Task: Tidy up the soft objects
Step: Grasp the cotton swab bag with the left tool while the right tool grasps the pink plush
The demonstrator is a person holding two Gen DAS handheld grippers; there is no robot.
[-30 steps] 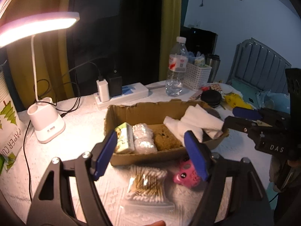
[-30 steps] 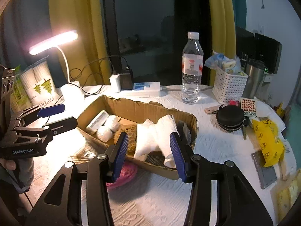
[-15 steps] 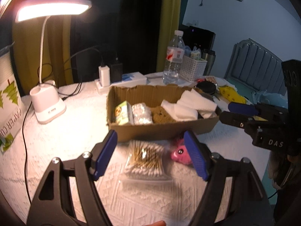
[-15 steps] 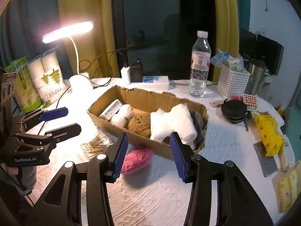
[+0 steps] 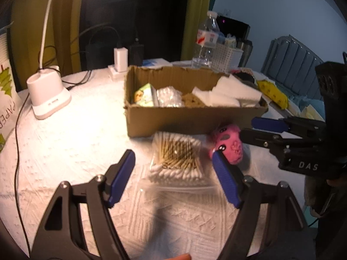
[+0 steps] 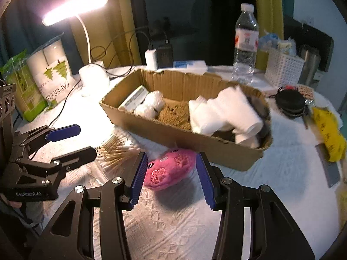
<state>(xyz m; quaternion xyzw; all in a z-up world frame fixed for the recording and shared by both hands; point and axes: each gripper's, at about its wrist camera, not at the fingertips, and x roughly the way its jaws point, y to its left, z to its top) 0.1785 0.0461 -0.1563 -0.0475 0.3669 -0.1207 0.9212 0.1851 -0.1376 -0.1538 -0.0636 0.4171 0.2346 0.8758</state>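
Note:
A cardboard box holds folded white cloths, a brown sponge, a wrapped white bundle and a small packet. A pink plush toy lies on the table in front of the box. A clear bag of cotton swabs lies left of it. My left gripper is open, its jaws on either side of the swab bag. My right gripper is open, with the pink toy between its fingers.
A lit desk lamp stands at the back left beside paper cup packs. A water bottle, a white basket, chargers, a black pouch and a yellow bag stand behind and right of the box.
Both grippers have moved back and down from over the box toward the table in front of it. The left now frames the swab bag, the right the pink toy. Both stay open.

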